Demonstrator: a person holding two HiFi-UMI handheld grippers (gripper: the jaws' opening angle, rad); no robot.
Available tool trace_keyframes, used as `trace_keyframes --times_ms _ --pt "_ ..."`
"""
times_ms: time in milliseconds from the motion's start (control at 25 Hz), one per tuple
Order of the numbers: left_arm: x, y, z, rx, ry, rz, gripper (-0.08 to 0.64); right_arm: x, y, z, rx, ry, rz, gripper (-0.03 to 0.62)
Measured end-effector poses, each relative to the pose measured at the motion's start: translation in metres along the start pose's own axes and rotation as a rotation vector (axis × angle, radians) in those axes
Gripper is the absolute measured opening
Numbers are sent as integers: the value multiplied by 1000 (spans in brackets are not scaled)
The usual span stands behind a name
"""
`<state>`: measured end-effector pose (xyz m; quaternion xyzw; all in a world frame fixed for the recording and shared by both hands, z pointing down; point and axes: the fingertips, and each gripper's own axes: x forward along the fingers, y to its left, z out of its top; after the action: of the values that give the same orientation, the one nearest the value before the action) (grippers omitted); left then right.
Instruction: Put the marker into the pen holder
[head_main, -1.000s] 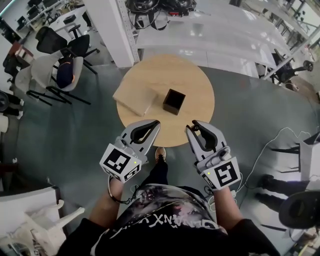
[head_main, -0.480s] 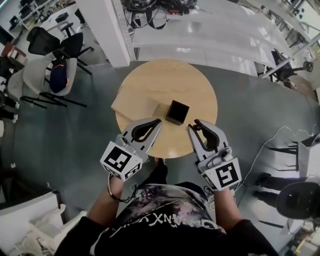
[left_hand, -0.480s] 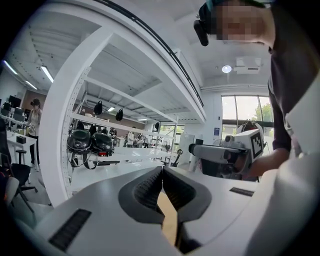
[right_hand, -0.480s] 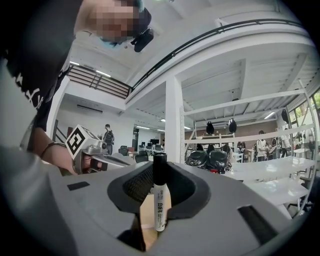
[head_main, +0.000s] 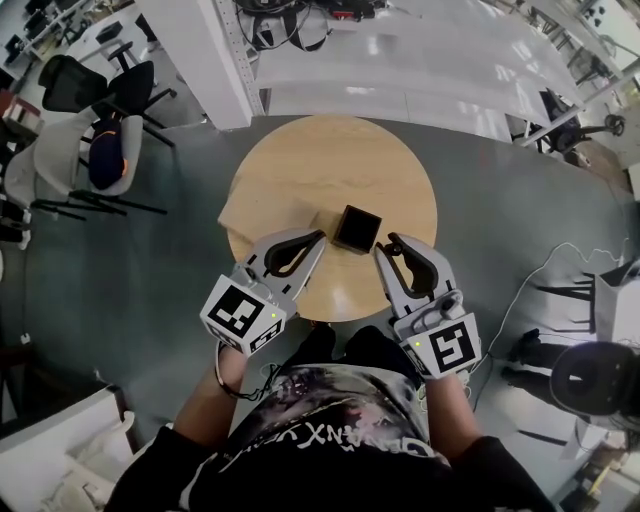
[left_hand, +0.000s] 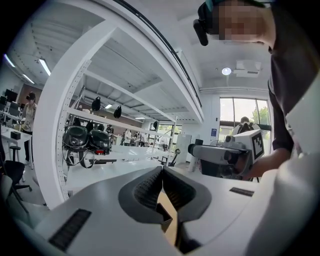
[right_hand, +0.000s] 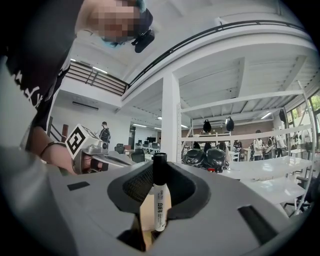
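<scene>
A round wooden table fills the middle of the head view. Over its near edge the left gripper has its jaws pressed together with nothing between them. The right gripper is clamped on the marker. The black square pen holder stands open-topped on the table, just beyond and between the two gripper tips. In the right gripper view the marker's long axis stands upright, with the black cap up, poking above the jaw tips, and the white printed barrel below. Compared with a second ago, the holder lies much nearer both tips, and the grip on the marker is unchanged.
</scene>
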<state>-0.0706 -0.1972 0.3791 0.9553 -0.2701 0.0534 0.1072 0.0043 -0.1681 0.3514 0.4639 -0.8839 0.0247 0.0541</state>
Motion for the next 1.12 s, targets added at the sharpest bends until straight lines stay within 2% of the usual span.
trace_keyframes --times_ms 320,800,1120 --pt "10 5 3 -2 7 9 21 11 -9 2 3 -10 15 77" --pt "21 2 9 13 2 63 21 15 -16 4 -1 -44 77 77" --pt "26 0 -2 12 8 83 21 16 -19 -2 -3 -89 101 77"
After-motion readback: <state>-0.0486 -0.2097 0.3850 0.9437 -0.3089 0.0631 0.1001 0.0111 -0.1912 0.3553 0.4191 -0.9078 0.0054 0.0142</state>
